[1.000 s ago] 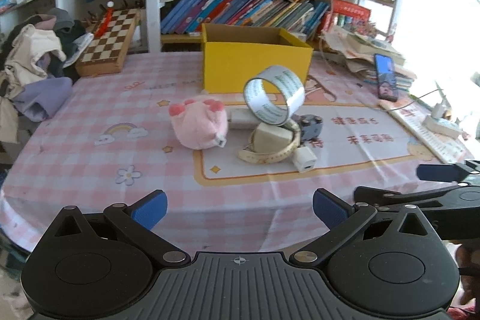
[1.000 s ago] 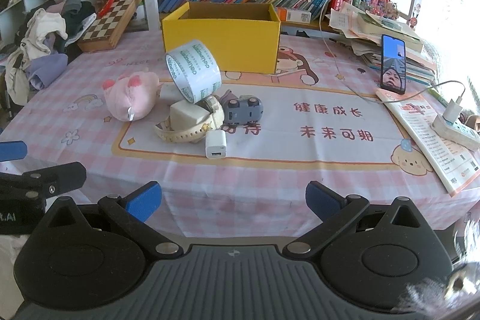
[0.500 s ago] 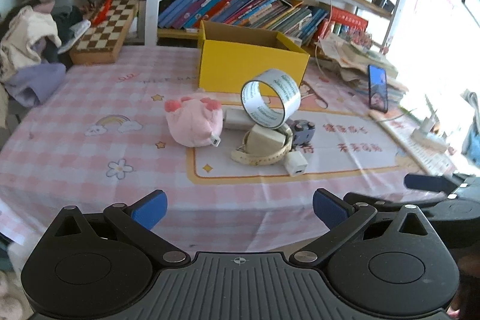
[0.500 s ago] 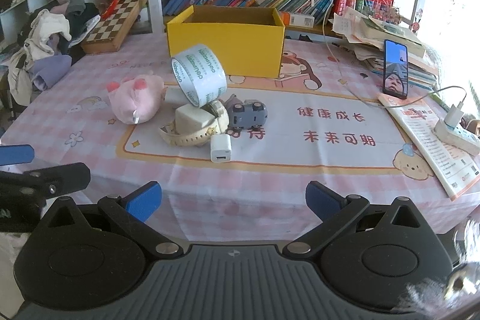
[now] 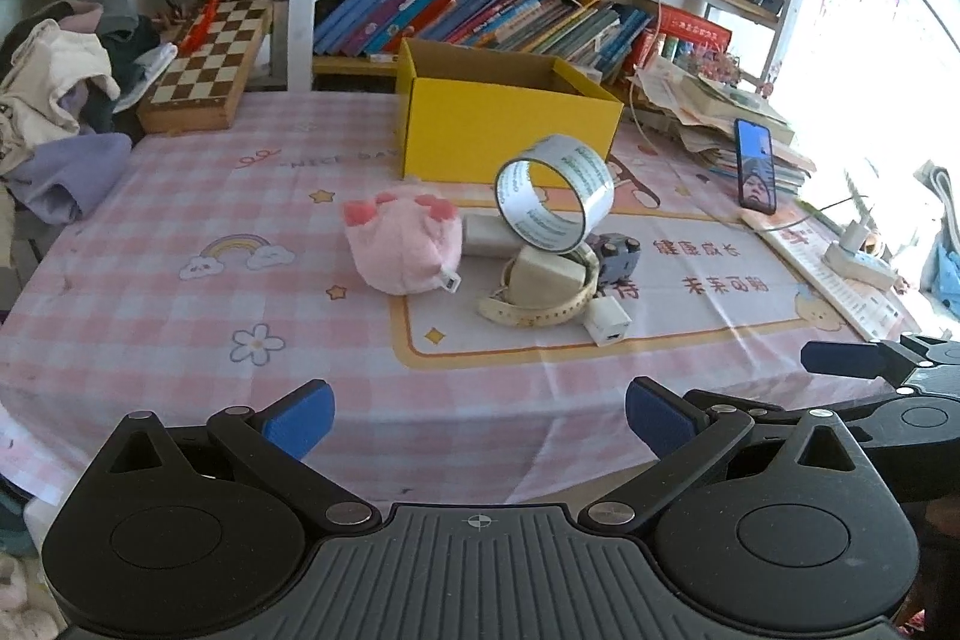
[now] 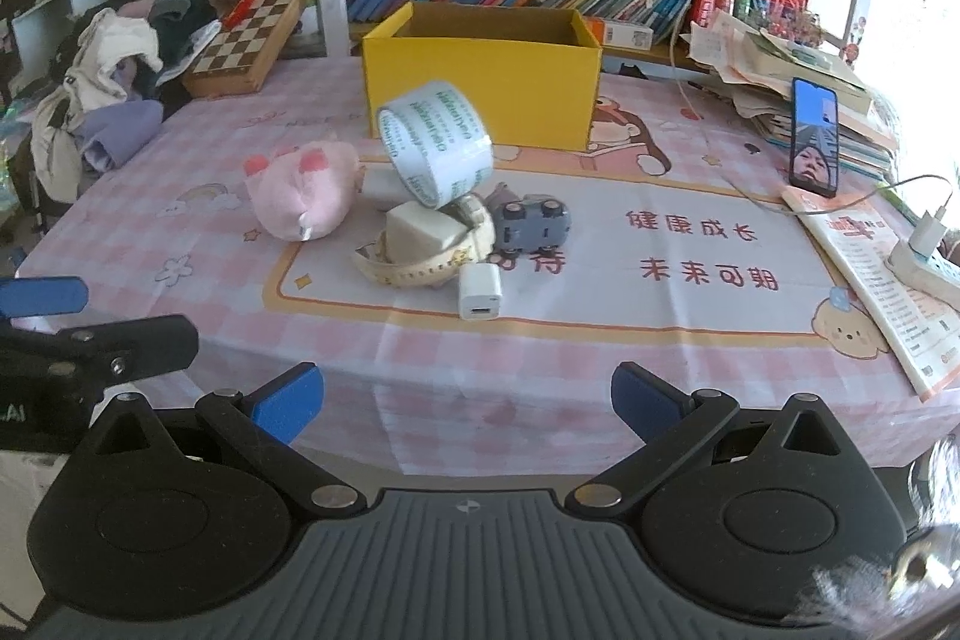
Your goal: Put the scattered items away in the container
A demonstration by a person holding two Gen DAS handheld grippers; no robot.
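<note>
Both grippers are held low at the near edge of the pink checked tablecloth (image 6: 540, 400), pointed across the table. The left gripper (image 5: 479, 409) is spread wide with nothing between its blue-padded fingers, and same deal for the right gripper (image 6: 467, 394). The clutter is piled well ahead of both: a clear tape roll (image 5: 555, 193) tipped on a beige block (image 6: 423, 229) ringed by a cream strap (image 6: 420, 271), a pink plush toy (image 5: 405, 250), a grey toy car (image 6: 531, 220) and a white charger cube (image 6: 480, 291). The open yellow cardboard box (image 6: 480, 91) is sat just behind the pile.
</note>
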